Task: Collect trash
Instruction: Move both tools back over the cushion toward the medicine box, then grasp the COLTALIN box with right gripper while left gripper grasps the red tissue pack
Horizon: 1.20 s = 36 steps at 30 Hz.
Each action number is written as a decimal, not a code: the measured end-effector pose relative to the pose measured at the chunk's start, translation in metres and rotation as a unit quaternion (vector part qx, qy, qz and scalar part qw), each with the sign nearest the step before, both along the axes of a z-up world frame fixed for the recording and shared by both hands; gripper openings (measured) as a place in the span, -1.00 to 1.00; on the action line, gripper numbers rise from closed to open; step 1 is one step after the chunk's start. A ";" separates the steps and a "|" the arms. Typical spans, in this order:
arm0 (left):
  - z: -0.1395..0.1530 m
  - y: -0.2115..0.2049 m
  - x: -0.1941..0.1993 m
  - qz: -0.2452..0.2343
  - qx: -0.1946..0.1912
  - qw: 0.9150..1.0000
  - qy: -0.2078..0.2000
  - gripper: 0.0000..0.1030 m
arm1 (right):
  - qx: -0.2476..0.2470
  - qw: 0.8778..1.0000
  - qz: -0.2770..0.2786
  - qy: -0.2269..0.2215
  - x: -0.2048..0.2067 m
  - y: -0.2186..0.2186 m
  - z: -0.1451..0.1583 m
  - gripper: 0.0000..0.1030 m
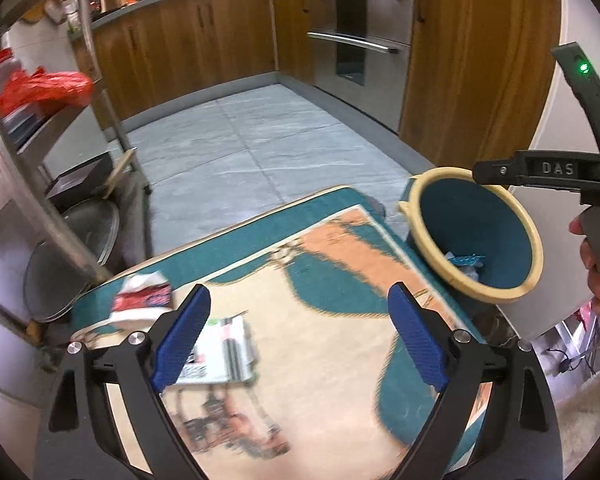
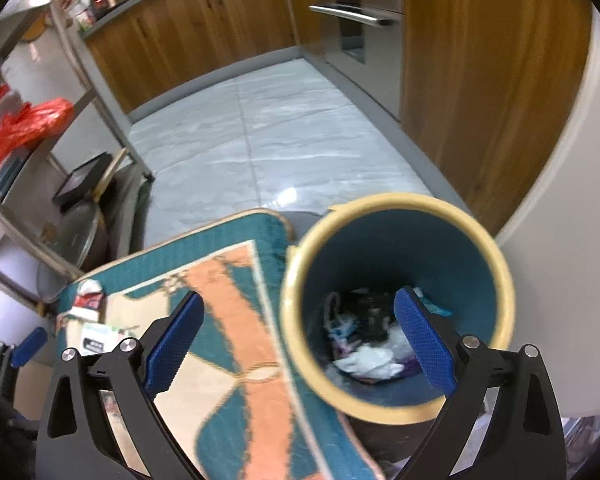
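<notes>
A teal bin with a cream rim (image 2: 400, 208) stands at the right edge of a patterned rug (image 2: 228, 292); white and dark trash (image 2: 364, 360) lies in its bottom. The bin also shows in the left wrist view (image 1: 432, 256). My right gripper (image 2: 300, 340) is open and empty above the bin's left rim. My left gripper (image 1: 300, 332) is open and empty over the rug (image 1: 320, 264). A white printed packet (image 1: 224, 340) lies by its left finger. A red-and-white wrapper (image 1: 142, 296) lies farther left; it also shows in the right wrist view (image 2: 88, 298).
A steel rack (image 1: 32, 184) with a red plastic bag (image 1: 44, 88) stands on the left, with round metal pans (image 1: 56, 264) leaning below. Wooden cabinets (image 1: 204, 36) and a steel oven (image 1: 360, 28) line the back. Grey tiled floor (image 1: 252, 136) lies beyond the rug.
</notes>
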<state>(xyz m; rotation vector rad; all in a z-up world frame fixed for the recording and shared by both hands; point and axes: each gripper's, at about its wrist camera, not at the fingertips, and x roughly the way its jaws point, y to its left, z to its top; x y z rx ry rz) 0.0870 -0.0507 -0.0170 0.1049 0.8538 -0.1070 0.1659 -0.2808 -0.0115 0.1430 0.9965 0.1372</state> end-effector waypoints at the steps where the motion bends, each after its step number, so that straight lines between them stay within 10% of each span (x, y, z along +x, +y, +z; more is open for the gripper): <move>1: 0.005 0.007 -0.003 0.000 0.001 1.000 -0.001 0.73 | 0.002 1.000 0.006 -0.001 0.000 0.006 0.001 0.86; 11: 0.035 0.106 -0.011 0.064 0.043 0.997 -0.001 0.85 | 0.001 0.996 0.094 0.003 -0.006 0.094 -0.012 0.86; 15: 0.023 0.149 -0.013 0.120 -0.001 0.993 0.014 0.85 | -0.007 0.989 0.148 0.018 -0.011 0.128 -0.035 0.86; 36: -0.035 0.222 0.034 0.169 -0.044 0.982 0.078 0.85 | -0.068 0.907 0.412 0.052 -0.024 0.281 -0.107 0.86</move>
